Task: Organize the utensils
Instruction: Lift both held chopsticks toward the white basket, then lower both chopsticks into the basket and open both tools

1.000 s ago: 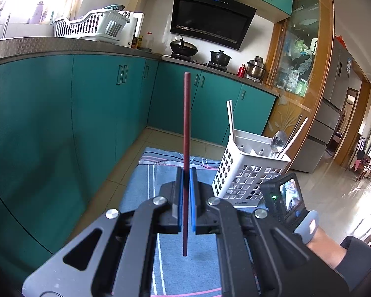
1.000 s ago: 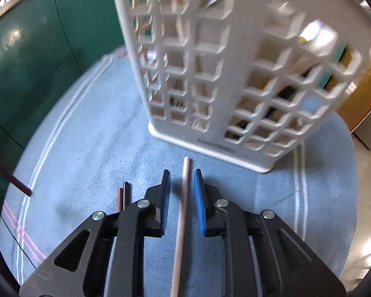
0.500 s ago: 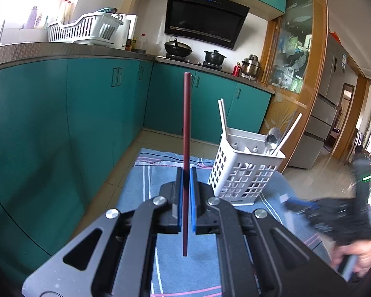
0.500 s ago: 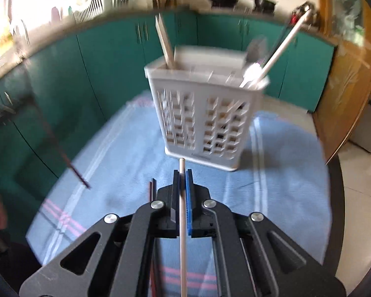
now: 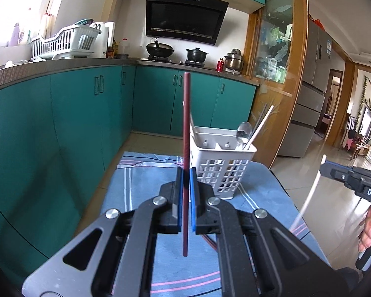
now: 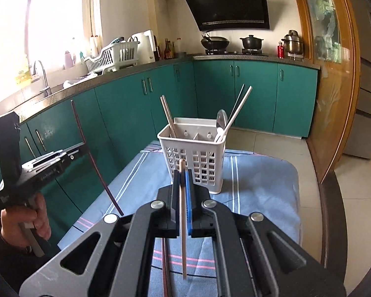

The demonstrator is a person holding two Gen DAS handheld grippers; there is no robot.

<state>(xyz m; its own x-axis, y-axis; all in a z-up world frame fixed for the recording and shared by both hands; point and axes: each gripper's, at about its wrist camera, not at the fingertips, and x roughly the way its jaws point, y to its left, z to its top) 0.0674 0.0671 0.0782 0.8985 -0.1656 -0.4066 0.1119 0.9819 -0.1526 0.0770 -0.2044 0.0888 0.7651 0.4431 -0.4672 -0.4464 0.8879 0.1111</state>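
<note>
My left gripper (image 5: 186,173) is shut on a dark red chopstick (image 5: 186,123), held upright above the blue striped cloth (image 5: 136,185). Just behind it stands the white slotted utensil basket (image 5: 222,170), holding pale chopsticks, a metal spoon (image 5: 243,131) and white sticks. My right gripper (image 6: 183,173) is shut on a pale wooden chopstick (image 6: 182,198), raised above the cloth and pointing at the basket (image 6: 193,158). The right wrist view shows the left gripper (image 6: 85,147) at the left with its red chopstick (image 6: 94,163). Another dark chopstick (image 6: 164,267) lies on the cloth beneath my right gripper.
The cloth (image 6: 259,185) covers a small table with tiled floor (image 6: 272,143) beyond its far and right edges. Teal cabinets (image 5: 74,123) run along the left and back under a counter with a dish rack (image 5: 66,42). A wood-framed glass door (image 5: 279,74) stands at the right.
The right gripper shut on the pale chopstick, lifted it off the cloth and drew back from the basket. The left gripper shifted a little, still gripping the red chopstick.
</note>
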